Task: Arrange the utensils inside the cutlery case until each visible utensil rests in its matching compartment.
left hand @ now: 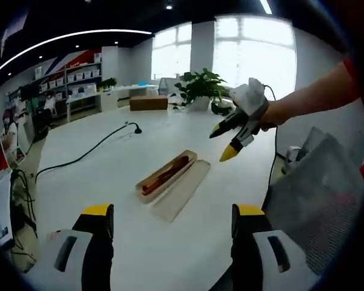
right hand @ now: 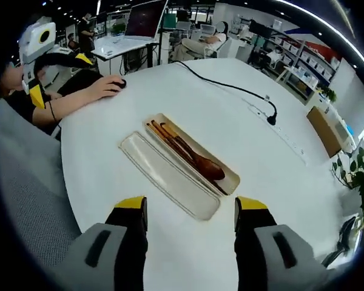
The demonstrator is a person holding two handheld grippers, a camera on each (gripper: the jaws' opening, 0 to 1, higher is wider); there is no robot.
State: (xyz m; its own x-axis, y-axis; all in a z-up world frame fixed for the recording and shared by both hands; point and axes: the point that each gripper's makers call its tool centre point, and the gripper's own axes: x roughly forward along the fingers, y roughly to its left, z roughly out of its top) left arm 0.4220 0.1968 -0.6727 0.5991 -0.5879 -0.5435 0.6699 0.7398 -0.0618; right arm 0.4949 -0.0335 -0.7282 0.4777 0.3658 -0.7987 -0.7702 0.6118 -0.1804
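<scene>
A beige cutlery case [right hand: 230, 180] lies open on the white table, holding brown wooden utensils [right hand: 188, 154]. Its long lid [right hand: 167, 176] lies flat beside it. In the left gripper view the case [left hand: 150, 191] with the utensils [left hand: 165, 174] sits mid-table, the lid [left hand: 183, 190] on its near right. My left gripper [left hand: 173, 218] is open, low and short of the case. My right gripper [right hand: 190, 209] is open above the lid's near end. It also hangs in the left gripper view as the right gripper [left hand: 225, 143], held by a hand above the table, right of the case.
A black cable [right hand: 230, 85] runs across the table to a power strip [right hand: 279, 130]. A person's hand [right hand: 103, 88] rests on a mouse at the table's far edge. Potted plants [left hand: 200, 88] and a cardboard box [left hand: 148, 103] stand at the far end. A grey chair back [left hand: 315, 194] stands near.
</scene>
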